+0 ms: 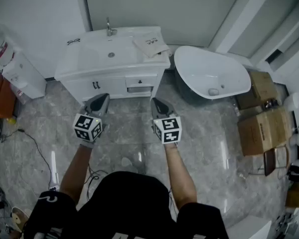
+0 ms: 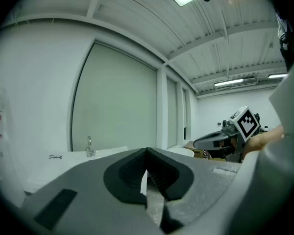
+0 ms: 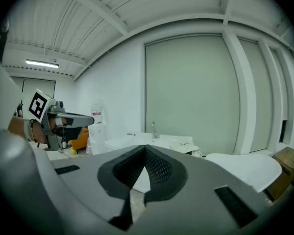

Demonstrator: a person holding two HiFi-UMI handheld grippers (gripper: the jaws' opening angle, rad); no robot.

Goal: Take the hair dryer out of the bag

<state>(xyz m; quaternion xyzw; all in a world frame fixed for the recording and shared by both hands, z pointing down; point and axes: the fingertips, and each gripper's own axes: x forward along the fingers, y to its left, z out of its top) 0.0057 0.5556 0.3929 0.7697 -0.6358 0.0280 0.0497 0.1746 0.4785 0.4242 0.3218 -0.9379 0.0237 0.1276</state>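
A pale, flat bag [image 1: 150, 44] lies on the right end of the white vanity counter [image 1: 89, 59], beside the basin; it also shows in the right gripper view as the bag [image 3: 183, 144] past the jaws. No hair dryer is visible in any view. My left gripper [image 1: 102, 98] and right gripper [image 1: 155, 102] hover side by side over the floor, just in front of the vanity, both pointing at it. Both are shut with nothing between the jaws: left gripper [image 2: 146, 152], right gripper [image 3: 145, 149]. Each gripper view shows the other gripper off to its side.
A faucet [image 1: 109, 29] and a pair of glasses [image 1: 73, 42] are on the vanity. A white bathtub [image 1: 212, 73] stands to the right, with cardboard boxes [image 1: 264, 128] beyond it. A water dispenser [image 1: 20, 71] is at the left, and a cable [image 1: 40, 153] trails across the marble floor.
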